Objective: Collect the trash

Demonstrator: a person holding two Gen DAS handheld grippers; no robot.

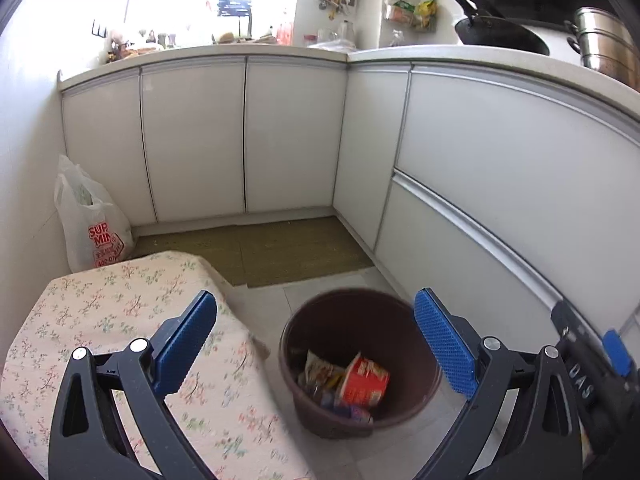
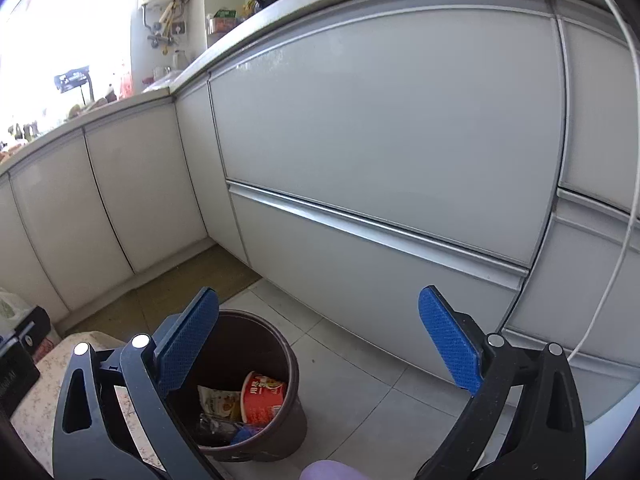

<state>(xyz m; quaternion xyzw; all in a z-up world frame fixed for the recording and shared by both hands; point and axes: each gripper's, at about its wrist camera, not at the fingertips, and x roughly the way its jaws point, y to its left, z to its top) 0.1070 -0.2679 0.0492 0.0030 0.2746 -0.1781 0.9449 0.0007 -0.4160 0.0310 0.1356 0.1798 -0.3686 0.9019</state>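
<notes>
A brown round bin (image 1: 396,312) stands on the tiled floor beside a low table with a flowered cloth (image 1: 120,312). Inside it lie a red noodle cup (image 1: 364,380), a crumpled snack wrapper (image 1: 320,372) and some darker scraps. My left gripper (image 1: 316,340) hangs above the bin, jaws wide open, nothing between them. In the right wrist view the same bin (image 2: 280,348) sits low and left with the red cup (image 2: 262,398) and wrapper (image 2: 218,400) inside. My right gripper (image 2: 320,340) is open and empty, pointing at the cabinet drawers.
White kitchen cabinets (image 1: 292,140) wrap the corner, with a drawer front (image 2: 380,140) close on the right. A white plastic bag (image 1: 90,220) stands in the left corner. A green mat (image 1: 280,248) lies before the cabinets. A white cable (image 2: 628,200) hangs at right.
</notes>
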